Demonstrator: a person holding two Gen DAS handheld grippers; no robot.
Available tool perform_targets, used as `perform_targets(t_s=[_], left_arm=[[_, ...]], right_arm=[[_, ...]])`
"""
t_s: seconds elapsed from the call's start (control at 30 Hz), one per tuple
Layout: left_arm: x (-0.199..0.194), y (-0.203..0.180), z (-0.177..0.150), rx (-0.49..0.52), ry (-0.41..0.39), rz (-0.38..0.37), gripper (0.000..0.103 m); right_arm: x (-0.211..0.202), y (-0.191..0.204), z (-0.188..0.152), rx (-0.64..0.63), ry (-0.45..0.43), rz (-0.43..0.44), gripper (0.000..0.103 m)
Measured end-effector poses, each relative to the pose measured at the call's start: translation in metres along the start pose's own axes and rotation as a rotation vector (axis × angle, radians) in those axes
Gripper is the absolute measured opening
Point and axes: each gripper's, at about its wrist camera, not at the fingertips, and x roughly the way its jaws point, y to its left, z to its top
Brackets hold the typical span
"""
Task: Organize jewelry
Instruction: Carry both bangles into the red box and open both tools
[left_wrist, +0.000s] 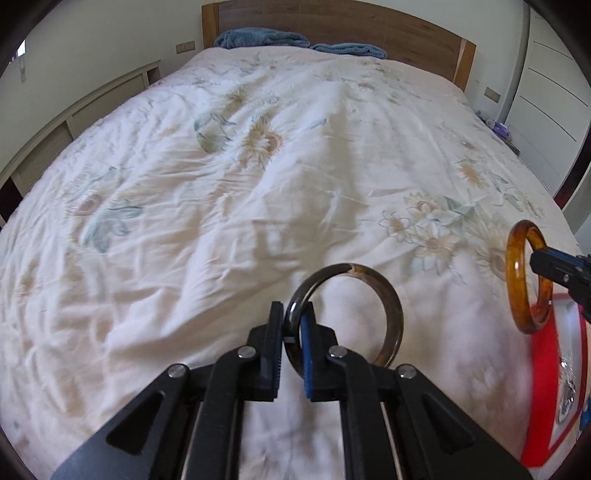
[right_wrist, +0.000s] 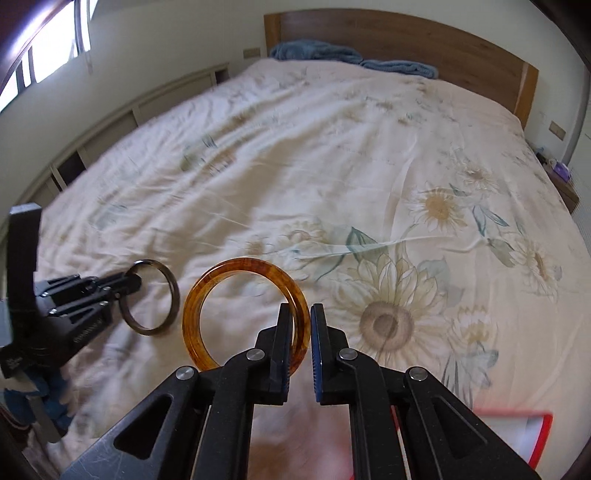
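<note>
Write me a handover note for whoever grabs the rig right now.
Left hand-held gripper: shut on the dark grey-brown round bangle, held above the floral quilt.
Right hand-held gripper: shut on the amber tortoiseshell round bangle, also held above the quilt.
Red-and-white jewelry box: on the bed at the near right; its contents are hard to make out.
Done: both bangles picked up.
Left: probably put both into the box.

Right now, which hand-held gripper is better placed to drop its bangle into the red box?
Right. The right hand-held gripper, holding the amber bangle, is right beside the red box; the left looks farther away.
</note>
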Motion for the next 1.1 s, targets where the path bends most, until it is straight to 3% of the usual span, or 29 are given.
perform_targets(t_s=[0.37, 0.63, 0.87, 1.1], left_arm=[[-0.109, -0.009, -0.036, 0.042, -0.069, -0.019, 0.008], [-0.175, -0.038, -0.063, 0.084, -0.121, -0.07, 0.008], [-0.215, -0.086, -0.077, 0.136, -0.163, -0.136, 0.008], [-0.225, -0.15, -0.089, 0.201, -0.152, -0.197, 0.008]], right_arm=[[-0.109, 0.015, -0.056, 0.095, -0.066, -0.003, 0.009], [-0.192, 0.0, -0.102, 0.156, -0.127, -0.077, 0.009], [-0.256, -0.036, -0.139, 0.217, -0.182, -0.162, 0.009], [-0.296, -0.075, -0.176, 0.275, -0.206, -0.222, 0.009]])
